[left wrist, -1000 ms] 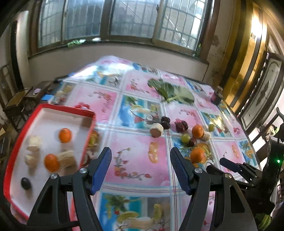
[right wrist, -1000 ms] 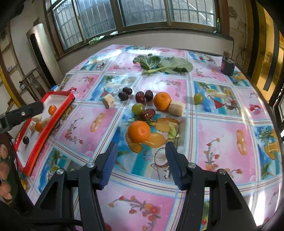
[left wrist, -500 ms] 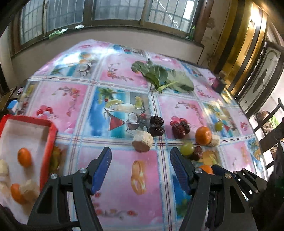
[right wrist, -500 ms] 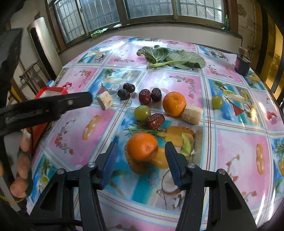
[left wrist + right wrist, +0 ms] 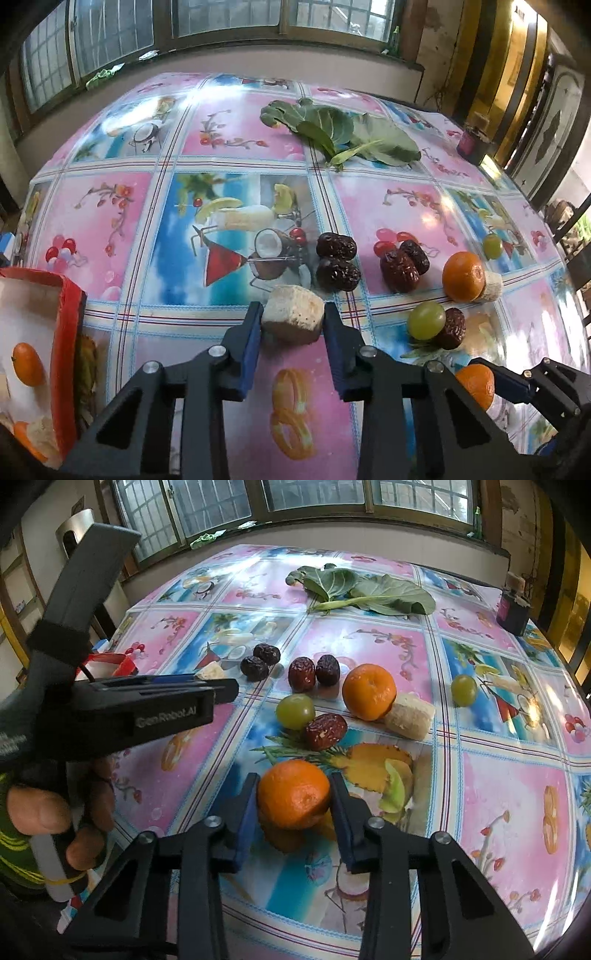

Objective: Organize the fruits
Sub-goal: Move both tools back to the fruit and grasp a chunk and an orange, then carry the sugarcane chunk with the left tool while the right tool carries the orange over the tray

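Note:
My left gripper [image 5: 293, 321] is shut on a pale banana chunk [image 5: 293, 314] on the tablecloth. My right gripper [image 5: 293, 797] is shut on an orange tangerine [image 5: 293, 794], which also shows at the lower right of the left wrist view [image 5: 476, 382]. A red-rimmed white tray [image 5: 68, 332] at the left holds tangerines [image 5: 27, 363] and banana pieces. On the cloth lie dark dates [image 5: 336, 245], a second tangerine [image 5: 369, 692], green grapes [image 5: 295, 710], another banana chunk [image 5: 410, 716] and a lone grape [image 5: 463, 689].
Large green leaves [image 5: 369, 590] lie at the far side of the table. A dark jar [image 5: 513, 609] stands at the far right edge. Windows and a wall run behind the table. The left gripper's body [image 5: 122, 709] and the hand holding it fill the left of the right wrist view.
Both grippers moved forward and down and closed: the left around the banana chunk, the right around the near tangerine. The tray slid toward the left edge of the left view.

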Demonstrator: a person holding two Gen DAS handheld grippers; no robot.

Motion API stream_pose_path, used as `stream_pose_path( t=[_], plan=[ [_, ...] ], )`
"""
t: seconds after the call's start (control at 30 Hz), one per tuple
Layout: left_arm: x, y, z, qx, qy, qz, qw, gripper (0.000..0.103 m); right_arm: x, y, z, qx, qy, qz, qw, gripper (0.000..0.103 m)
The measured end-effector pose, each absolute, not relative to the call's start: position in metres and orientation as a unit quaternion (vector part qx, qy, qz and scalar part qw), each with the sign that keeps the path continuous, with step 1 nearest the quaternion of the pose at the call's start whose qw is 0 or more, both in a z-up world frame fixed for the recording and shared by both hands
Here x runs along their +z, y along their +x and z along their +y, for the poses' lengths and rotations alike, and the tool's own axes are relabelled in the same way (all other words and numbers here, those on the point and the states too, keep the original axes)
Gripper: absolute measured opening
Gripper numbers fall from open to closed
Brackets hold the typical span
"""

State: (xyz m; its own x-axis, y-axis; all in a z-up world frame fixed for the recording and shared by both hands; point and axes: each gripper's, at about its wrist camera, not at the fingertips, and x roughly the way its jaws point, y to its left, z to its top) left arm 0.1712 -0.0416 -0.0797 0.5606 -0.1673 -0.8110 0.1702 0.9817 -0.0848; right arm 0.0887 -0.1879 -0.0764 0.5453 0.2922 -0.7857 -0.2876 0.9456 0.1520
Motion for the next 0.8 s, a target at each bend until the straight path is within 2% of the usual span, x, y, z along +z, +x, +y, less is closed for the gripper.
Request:
stream_pose_path(
  t=[0.23,0.57,0.8],
  plan=[
    [-0.058,0.145,-0.037,-0.084,0.004,0.444,0.892,0.032,-0.062,0.073,-0.195,0.168,0.016,0.435,0.885,0.039],
    [-0.015,0.065,-0.024,-0.027,0.041,0.391,0.919,0.032,-0.042,0.036,-0.191,0.174,0.013,0.419,0.891,0.039],
    [0.010,0.019,0.001,-0.017,0.026,0.355,0.934,0.032,-0.032,0.013,-0.177,0.182,-0.001,0.411,0.894,0.039]
  ],
)
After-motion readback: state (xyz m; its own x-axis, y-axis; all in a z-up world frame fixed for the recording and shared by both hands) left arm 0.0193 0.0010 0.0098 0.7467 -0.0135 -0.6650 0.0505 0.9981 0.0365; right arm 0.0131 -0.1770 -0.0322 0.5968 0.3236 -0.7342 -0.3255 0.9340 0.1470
